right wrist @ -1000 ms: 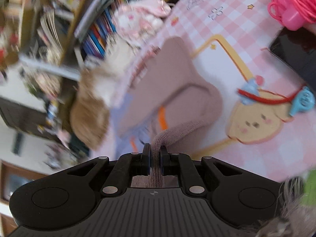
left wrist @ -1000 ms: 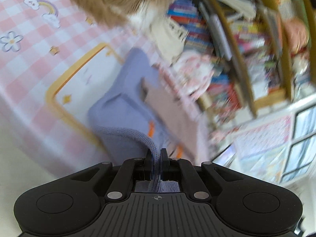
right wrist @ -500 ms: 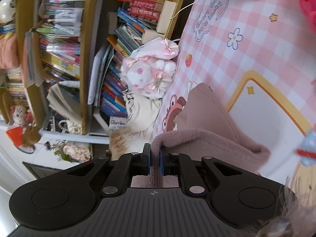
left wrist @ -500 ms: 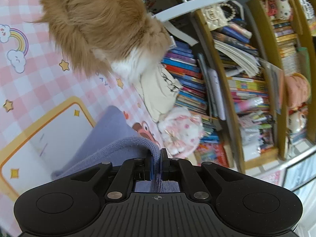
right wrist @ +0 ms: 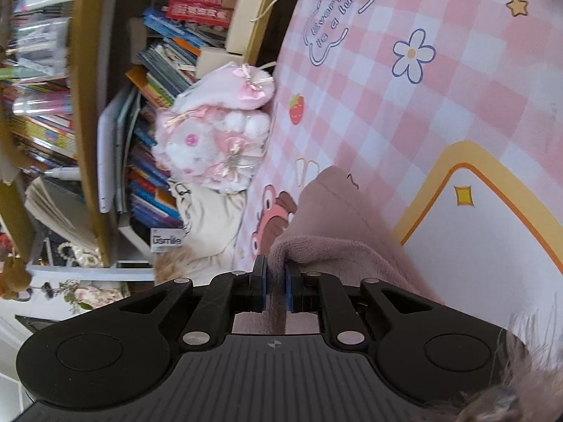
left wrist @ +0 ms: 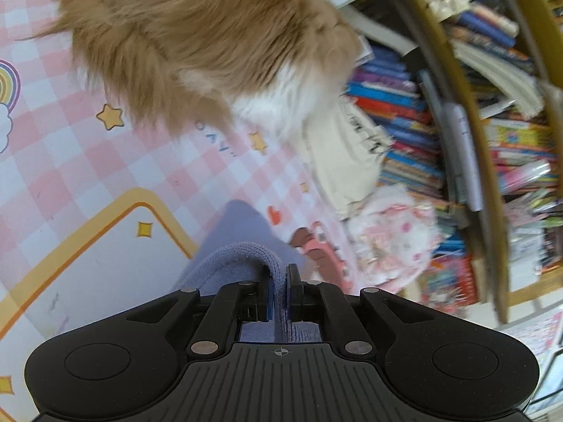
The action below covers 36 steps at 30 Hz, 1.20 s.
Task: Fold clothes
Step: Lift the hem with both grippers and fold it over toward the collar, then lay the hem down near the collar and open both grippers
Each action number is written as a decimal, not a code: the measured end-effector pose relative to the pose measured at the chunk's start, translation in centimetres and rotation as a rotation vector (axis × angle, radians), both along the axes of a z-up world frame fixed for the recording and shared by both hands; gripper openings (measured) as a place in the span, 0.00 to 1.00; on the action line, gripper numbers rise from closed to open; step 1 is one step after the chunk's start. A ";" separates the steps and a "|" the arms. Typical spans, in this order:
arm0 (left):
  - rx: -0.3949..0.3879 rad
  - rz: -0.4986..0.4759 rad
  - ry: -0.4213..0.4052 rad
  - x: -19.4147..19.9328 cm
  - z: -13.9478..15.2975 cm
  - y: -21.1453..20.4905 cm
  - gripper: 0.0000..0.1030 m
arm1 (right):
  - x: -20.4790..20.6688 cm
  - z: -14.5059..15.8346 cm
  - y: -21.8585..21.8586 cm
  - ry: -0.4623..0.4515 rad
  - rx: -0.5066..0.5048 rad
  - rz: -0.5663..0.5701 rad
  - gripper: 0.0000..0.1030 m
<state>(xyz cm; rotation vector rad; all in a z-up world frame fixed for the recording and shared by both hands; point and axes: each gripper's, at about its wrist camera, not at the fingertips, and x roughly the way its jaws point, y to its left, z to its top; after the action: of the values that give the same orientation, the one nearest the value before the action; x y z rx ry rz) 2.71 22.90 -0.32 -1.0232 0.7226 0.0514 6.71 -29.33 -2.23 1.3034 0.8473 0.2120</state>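
A knit garment lies on the pink checked mat (left wrist: 70,161); its part in the left wrist view is lavender (left wrist: 239,232) and its part in the right wrist view is mauve pink (right wrist: 352,232). My left gripper (left wrist: 279,292) is shut on a lavender edge folded over toward the far end. My right gripper (right wrist: 277,290) is shut on a mauve edge, likewise folded over the cloth beneath it. Both held edges sit low over the garment.
A fluffy ginger and white cat (left wrist: 211,45) sits on the mat just beyond the lavender cloth. A pink plush toy (right wrist: 218,140) and a cream bag (left wrist: 348,161) lie at the mat's far edge. A packed bookshelf (left wrist: 475,140) stands behind.
Both grippers have carried their held edges forward over the garment toward the bookshelf side. The views have swung from the mat's middle to its far edge; the cat looms closer.
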 end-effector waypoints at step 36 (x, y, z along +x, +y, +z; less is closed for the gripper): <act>0.653 -0.218 0.041 4.8 0.5 -3.8 0.24 | 4.5 1.5 4.9 -0.224 -0.808 0.314 0.12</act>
<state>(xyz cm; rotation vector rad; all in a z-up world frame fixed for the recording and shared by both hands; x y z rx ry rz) 7.47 19.05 0.19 -0.3190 0.7791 0.1113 11.21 -24.44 -0.71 0.3824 0.8162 0.2238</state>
